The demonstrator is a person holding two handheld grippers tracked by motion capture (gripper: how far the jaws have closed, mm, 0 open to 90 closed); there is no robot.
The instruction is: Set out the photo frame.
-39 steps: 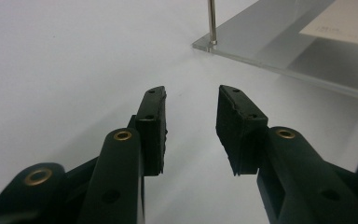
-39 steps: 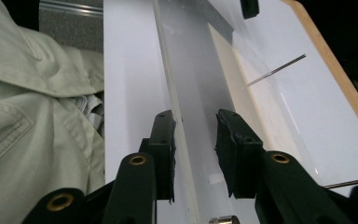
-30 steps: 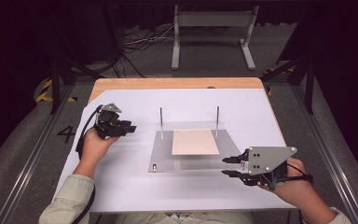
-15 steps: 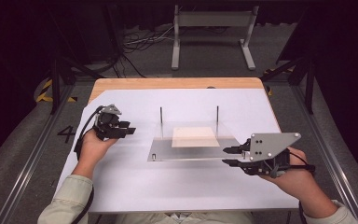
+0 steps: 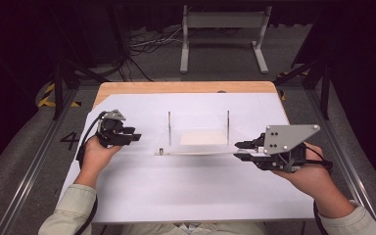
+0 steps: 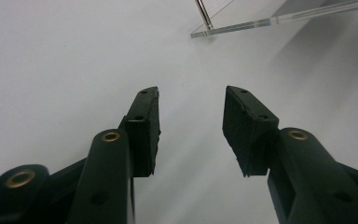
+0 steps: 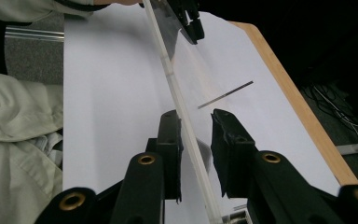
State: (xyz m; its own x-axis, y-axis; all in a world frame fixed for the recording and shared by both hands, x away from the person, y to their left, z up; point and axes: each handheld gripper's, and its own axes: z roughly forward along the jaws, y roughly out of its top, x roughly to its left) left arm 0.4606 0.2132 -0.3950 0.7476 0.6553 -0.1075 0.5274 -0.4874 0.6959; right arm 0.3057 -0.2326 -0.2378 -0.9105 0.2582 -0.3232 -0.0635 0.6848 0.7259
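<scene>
1. At mid-frame in the high view stands one clear plate (image 5: 198, 152) with two metal posts (image 5: 169, 128); a tan sheet (image 5: 200, 137) shows through it.
2. Two grippers: the right gripper (image 5: 241, 150) at right grasps the plate's edge, jaws just closing around it; the left gripper (image 5: 136, 138) at left is released and empty, jaws just opening.
3. The plate's far edge is hard to make out.
4. Since the earlier frame the plate's near edge is tilted up higher off the white table (image 5: 186, 196).
</scene>
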